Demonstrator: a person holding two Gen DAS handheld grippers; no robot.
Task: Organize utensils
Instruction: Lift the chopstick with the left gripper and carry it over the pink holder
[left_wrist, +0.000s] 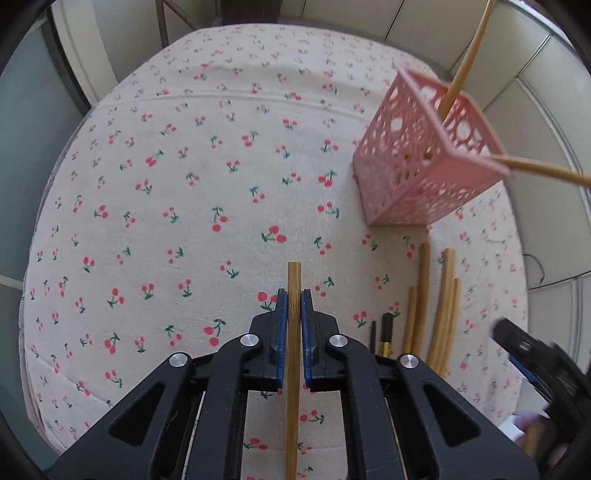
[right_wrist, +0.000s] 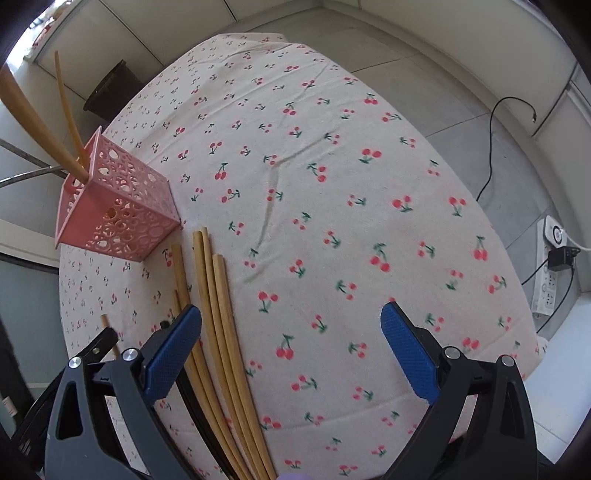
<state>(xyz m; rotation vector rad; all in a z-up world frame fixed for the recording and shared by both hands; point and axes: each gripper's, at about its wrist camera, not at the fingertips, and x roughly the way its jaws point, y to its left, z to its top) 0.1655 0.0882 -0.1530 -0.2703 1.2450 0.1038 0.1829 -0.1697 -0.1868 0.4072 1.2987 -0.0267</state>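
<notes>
My left gripper (left_wrist: 294, 295) is shut on a wooden chopstick (left_wrist: 293, 280) and holds it above the cherry-print tablecloth (left_wrist: 184, 184). A pink perforated holder (left_wrist: 421, 155) stands to the front right with two chopsticks (left_wrist: 463, 66) in it; it also shows in the right wrist view (right_wrist: 118, 206). Several loose wooden chopsticks (left_wrist: 443, 302) lie on the cloth below the holder, and show in the right wrist view (right_wrist: 218, 317). My right gripper (right_wrist: 291, 321) is open and empty, its left finger (right_wrist: 173, 350) over those chopsticks. It shows blurred at the right edge of the left wrist view (left_wrist: 532, 354).
A dark utensil with a gold band (left_wrist: 386, 332) lies left of the loose chopsticks. The round table (right_wrist: 369, 184) ends near the holder. A power strip (right_wrist: 552, 266) and a black cable (right_wrist: 491, 147) lie on the floor to the right.
</notes>
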